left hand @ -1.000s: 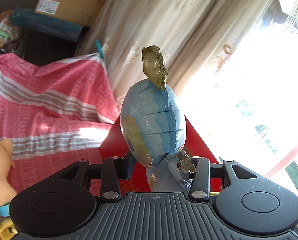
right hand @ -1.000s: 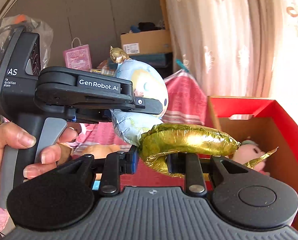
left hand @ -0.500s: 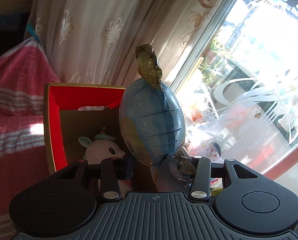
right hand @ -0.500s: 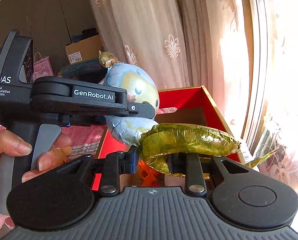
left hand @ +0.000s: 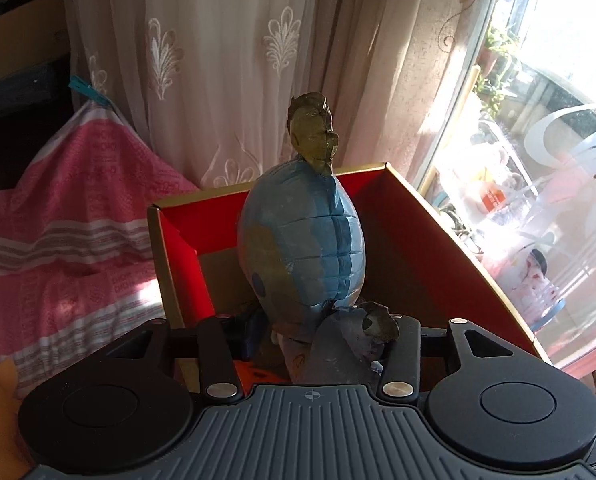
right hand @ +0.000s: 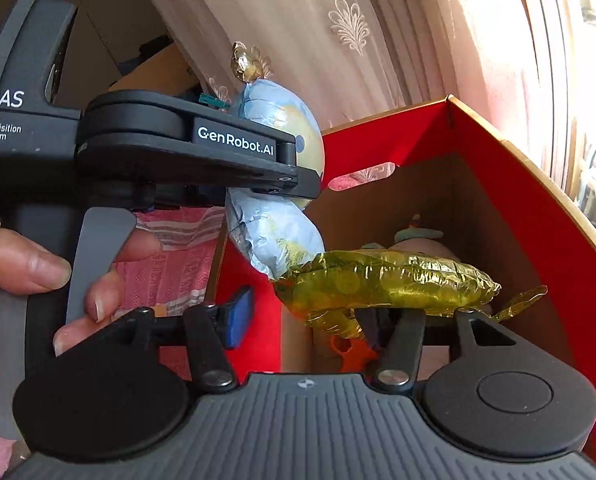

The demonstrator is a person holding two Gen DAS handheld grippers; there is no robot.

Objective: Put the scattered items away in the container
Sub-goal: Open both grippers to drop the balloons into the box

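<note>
While your left gripper (left hand: pixel 318 334) clamps foil balloon (left hand: pixel 304 248) at neck, blue body stands above red box (left hand: pixel 438 240). Your right gripper (right hand: pixel 326 320) is spread wide, gold balloon tail (right hand: pixel 390 284) resting across it. Plush toy (right hand: pixel 414 240) in box; curtain (left hand: pixel 225 60) far, pink blanket (left hand: pixel 69 220) left.

The red box (left hand: pixel 426 240) is open at the top, so a way in lies from above, between its left wall and its right wall. The balloon (left hand: pixel 302 248) fills much of that opening, hanging over the middle. Inside, a plush toy (right hand: pixel 418 240) sits toward the far wall and an orange thing (right hand: pixel 352 354) lies low by the near left corner. The curtain (left hand: pixel 217 60) hangs just behind the far wall; the pink cloth (left hand: pixel 77 216) flanks the left wall.
</note>
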